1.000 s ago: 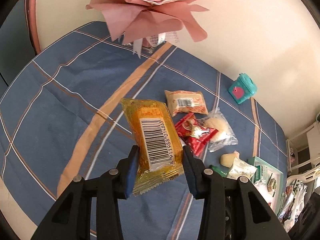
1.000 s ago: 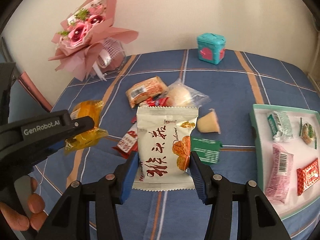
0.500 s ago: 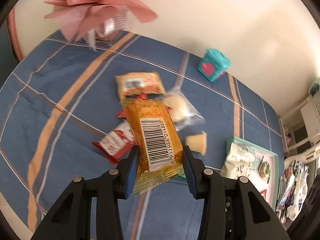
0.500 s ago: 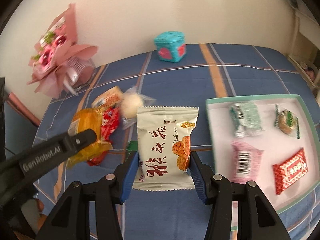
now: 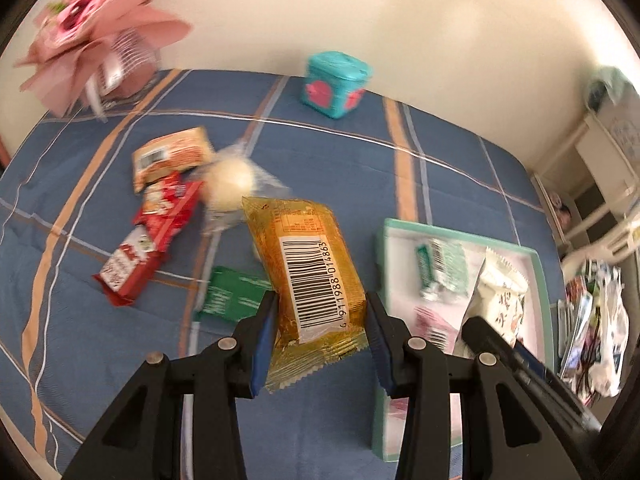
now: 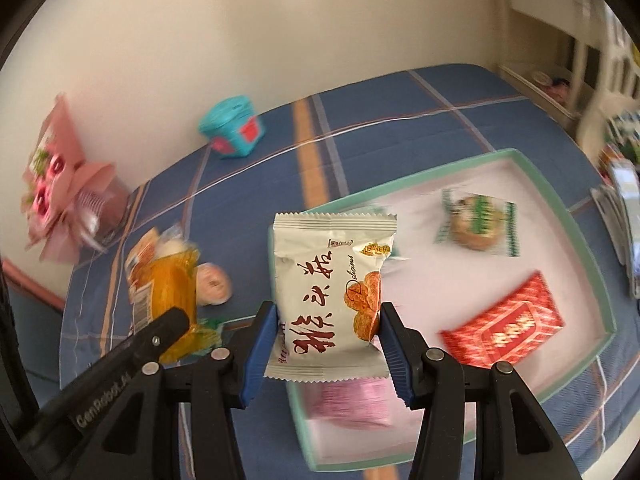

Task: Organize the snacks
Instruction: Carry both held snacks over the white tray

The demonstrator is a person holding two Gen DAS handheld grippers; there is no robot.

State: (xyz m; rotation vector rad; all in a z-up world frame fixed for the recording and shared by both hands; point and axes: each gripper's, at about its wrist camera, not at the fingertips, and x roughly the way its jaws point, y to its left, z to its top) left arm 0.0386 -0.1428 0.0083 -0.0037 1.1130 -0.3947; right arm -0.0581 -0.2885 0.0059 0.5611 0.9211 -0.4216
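My left gripper (image 5: 320,320) is shut on a yellow snack packet (image 5: 308,264) with a barcode, held above the blue cloth just left of the teal-rimmed tray (image 5: 538,280). My right gripper (image 6: 328,332) is shut on a white snack packet (image 6: 328,280) with red characters, held over the tray's (image 6: 560,208) left edge. The white packet also shows in the left wrist view (image 5: 500,300), the yellow one in the right wrist view (image 6: 164,280). The tray holds a red packet (image 6: 508,324), a green-white packet (image 6: 476,228) and a pink packet (image 6: 352,400).
Loose snacks lie on the checked cloth: a red packet (image 5: 148,236), an orange packet (image 5: 172,156), a clear-wrapped bun (image 5: 232,184), a green packet (image 5: 232,296). A teal box (image 5: 334,82) and a pink bouquet (image 5: 92,32) stand by the wall. Clutter sits beyond the right edge (image 5: 596,320).
Both grippers have swung right toward the tray, each still holding its packet. The right gripper now hangs over the tray's left edge.
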